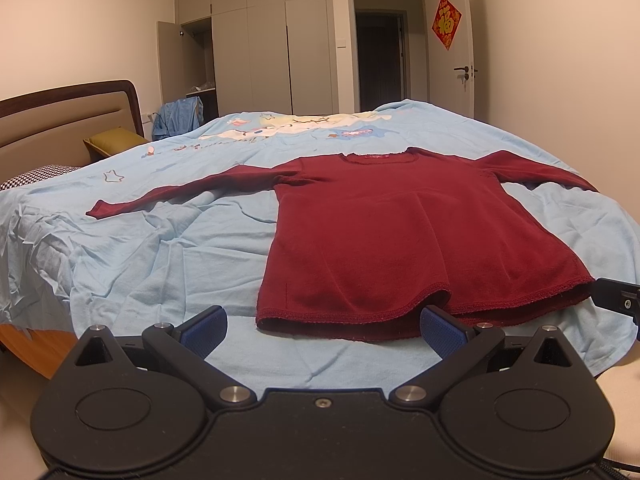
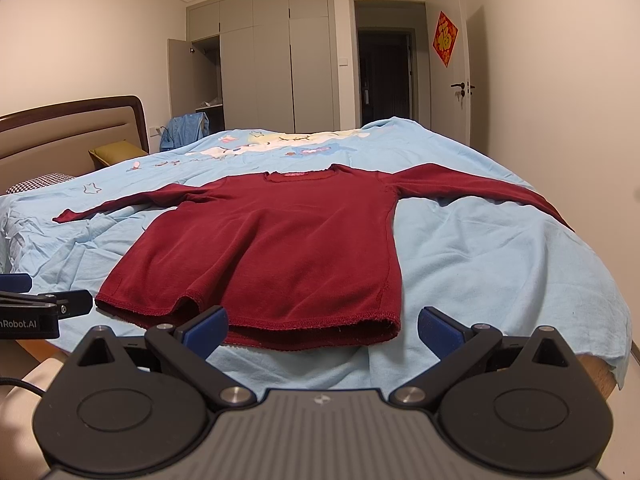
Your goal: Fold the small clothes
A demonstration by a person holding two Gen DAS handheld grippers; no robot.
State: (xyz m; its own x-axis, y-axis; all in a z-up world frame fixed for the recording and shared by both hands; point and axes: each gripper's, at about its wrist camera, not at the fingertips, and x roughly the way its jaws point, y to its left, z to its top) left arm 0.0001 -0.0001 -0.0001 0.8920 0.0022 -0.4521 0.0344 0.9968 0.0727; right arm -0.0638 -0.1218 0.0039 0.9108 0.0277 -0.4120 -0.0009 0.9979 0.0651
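Shirt, dark red, long-sleeved, child-size: lies flat and face up on the light blue bedsheet of the bed, near its foot-side edge. Not yet folded.

Orientation: hem toward the cameras, neckline on the far side of the shirt, pointing at the wardrobe. Body axis runs hem to neckline. Both sleeves are spread out sideways, so the longest span is cuff to cuff, across the body axis. Left sleeve ends at a cuff well out from the body, toward the headboard; right sleeve runs out toward the bed edge on the door side.

Handling, judged: soft knit, light, limp, no stiffness to carry a fold by itself. Likely to drag and bunch on the creased sheet. The stitched hem edge and the cuffs look like the firmest places to pinch; hem corners seem best for a first grasp.

Left hand-held gripper: released, blue pads spread wide, just short of the hem's left half, holding nothing. Right hand-held gripper: likewise released, pads either side of the hem's right corner, not touching cloth as far as can be told.
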